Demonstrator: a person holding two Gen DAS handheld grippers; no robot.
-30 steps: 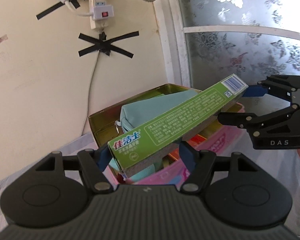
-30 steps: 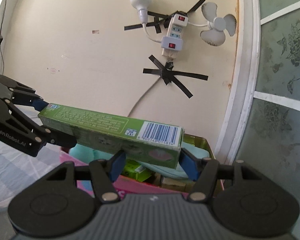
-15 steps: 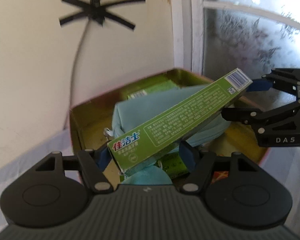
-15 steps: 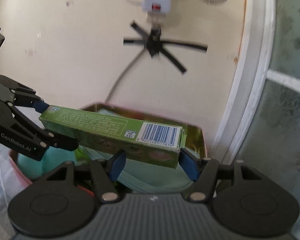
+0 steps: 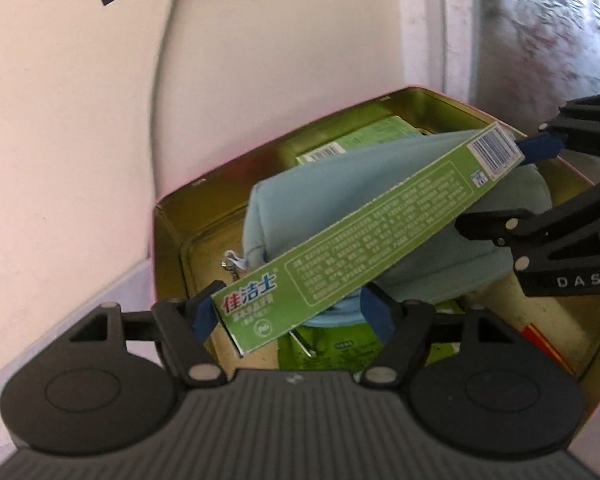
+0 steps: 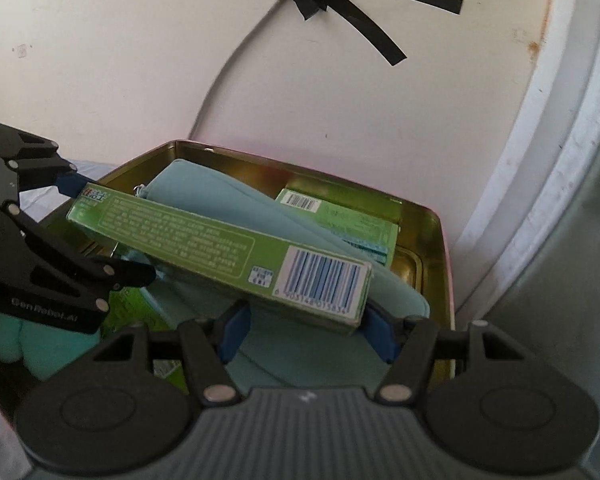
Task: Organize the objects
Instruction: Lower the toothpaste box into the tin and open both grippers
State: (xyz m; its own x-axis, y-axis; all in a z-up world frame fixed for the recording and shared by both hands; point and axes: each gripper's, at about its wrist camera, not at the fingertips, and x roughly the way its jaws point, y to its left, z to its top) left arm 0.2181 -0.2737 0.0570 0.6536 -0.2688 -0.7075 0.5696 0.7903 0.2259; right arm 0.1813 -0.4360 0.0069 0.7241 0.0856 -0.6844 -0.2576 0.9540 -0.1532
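Note:
A long green toothpaste box (image 5: 364,236) hangs between both grippers over an open gold tin (image 5: 168,240). My left gripper (image 5: 288,312) is shut on its logo end. My right gripper (image 6: 306,328) is shut on its barcode end (image 6: 320,280). The right gripper also shows in the left wrist view (image 5: 512,184), and the left gripper shows in the right wrist view (image 6: 112,232). Under the box a light blue zip pouch (image 5: 324,196) lies in the tin (image 6: 440,248), also in the right wrist view (image 6: 260,208).
More green boxes (image 6: 348,216) lie in the tin beside the pouch, one at the back (image 5: 352,144). A teal soft thing (image 6: 4,332) sits at the left. The cream wall (image 5: 60,100) with a taped cable (image 6: 228,64) is close behind, and a frosted window (image 5: 540,28) to the right.
Both grippers have carried the toothpaste box forward and down over the tin. The tin's inside now fills more of both views, and the wall socket has left the frame.

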